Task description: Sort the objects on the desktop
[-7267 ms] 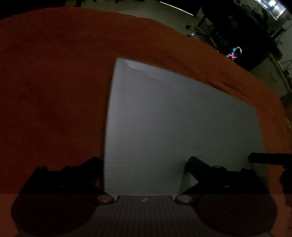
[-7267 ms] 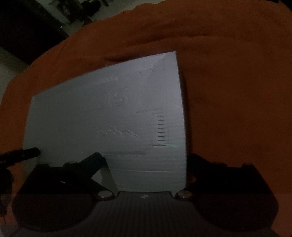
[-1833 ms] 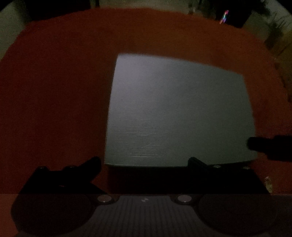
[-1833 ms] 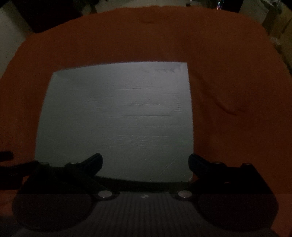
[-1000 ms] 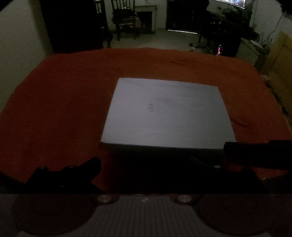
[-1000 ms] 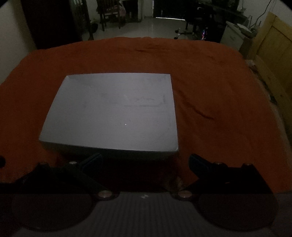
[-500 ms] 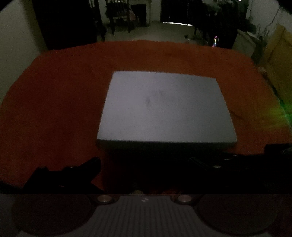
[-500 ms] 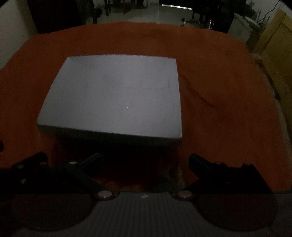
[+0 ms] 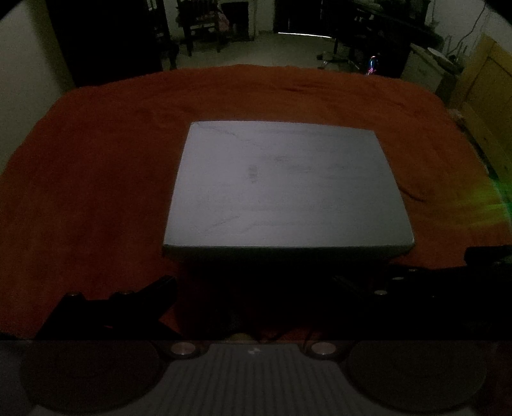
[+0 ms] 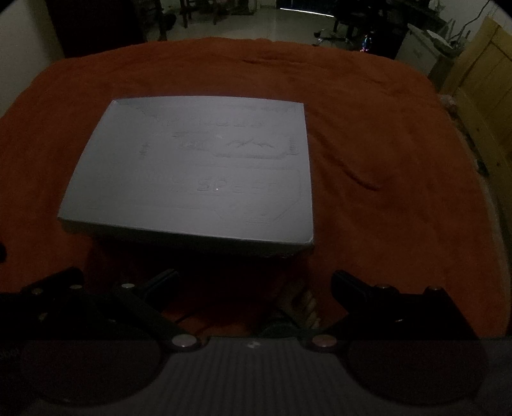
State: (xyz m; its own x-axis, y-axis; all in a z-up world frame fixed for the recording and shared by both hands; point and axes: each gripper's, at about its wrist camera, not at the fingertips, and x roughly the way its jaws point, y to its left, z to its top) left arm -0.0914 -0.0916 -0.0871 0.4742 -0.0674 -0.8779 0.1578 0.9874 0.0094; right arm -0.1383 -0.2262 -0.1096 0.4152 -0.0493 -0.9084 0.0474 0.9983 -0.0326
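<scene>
A flat grey box [image 9: 284, 188] with faint embossed lettering lies closed in the middle of the orange cloth [image 9: 96, 179]; it also fills the centre of the right wrist view [image 10: 195, 172]. My left gripper [image 9: 256, 284] hangs open just short of the box's near edge, nothing between its fingers. My right gripper [image 10: 256, 281] is open too, a little back from the same edge. The right gripper's dark body shows at the right side of the left wrist view [image 9: 448, 278]. The scene is very dim.
The orange cloth covers the whole table. A wooden cabinet [image 10: 480, 83] stands at the right. Beyond the far edge are chairs [image 9: 201, 28], a dark desk with a small coloured light [image 9: 372, 62] and a bare floor.
Both grippers have drawn back from the box and tilted up; earlier they were close over its lid. The box lies flat on the cloth and the room beyond has come into view.
</scene>
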